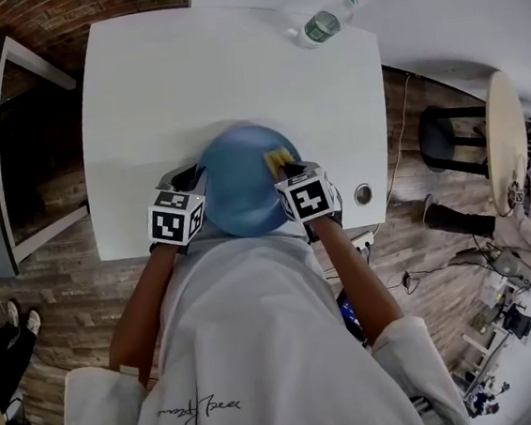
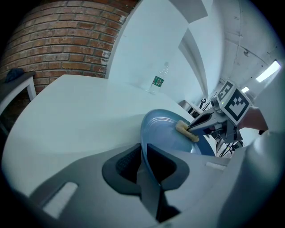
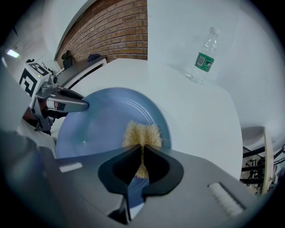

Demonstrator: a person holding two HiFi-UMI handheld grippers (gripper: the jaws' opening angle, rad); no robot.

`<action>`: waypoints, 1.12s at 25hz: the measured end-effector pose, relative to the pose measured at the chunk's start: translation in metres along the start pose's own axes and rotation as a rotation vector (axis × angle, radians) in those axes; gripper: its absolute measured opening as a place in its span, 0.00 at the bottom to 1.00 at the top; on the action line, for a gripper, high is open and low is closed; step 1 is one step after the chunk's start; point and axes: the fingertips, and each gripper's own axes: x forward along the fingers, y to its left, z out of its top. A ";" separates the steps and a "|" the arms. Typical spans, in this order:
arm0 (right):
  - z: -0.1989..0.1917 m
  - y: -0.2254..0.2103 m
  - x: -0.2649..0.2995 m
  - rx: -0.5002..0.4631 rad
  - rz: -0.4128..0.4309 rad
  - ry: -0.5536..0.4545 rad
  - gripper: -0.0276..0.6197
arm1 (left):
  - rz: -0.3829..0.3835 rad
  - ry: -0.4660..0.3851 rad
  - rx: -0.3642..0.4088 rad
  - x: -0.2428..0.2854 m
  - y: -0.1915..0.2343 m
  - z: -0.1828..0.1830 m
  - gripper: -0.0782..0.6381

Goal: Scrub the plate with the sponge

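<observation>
A blue plate (image 1: 239,186) lies at the near edge of the white table (image 1: 186,83). My left gripper (image 1: 191,179) is at its left rim. In the left gripper view the plate (image 2: 167,131) runs edge-on between the jaws of that gripper (image 2: 144,151), which are shut on the rim. My right gripper (image 1: 285,169) is over the plate's right side, shut on a yellow sponge (image 1: 279,158). The right gripper view shows the sponge (image 3: 141,135) squeezed between the jaws and pressed on the plate (image 3: 102,124) near its right rim.
A clear water bottle (image 1: 321,25) with a green label lies at the table's far right corner. A round grommet hole (image 1: 364,194) sits in the table right of the plate. A dark frame (image 1: 4,149) stands to the left, a round stool (image 1: 507,130) to the right.
</observation>
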 end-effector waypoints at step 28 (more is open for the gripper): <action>0.028 -0.001 0.007 -0.057 -0.007 -0.018 0.07 | -0.002 0.006 -0.044 0.000 0.000 0.001 0.17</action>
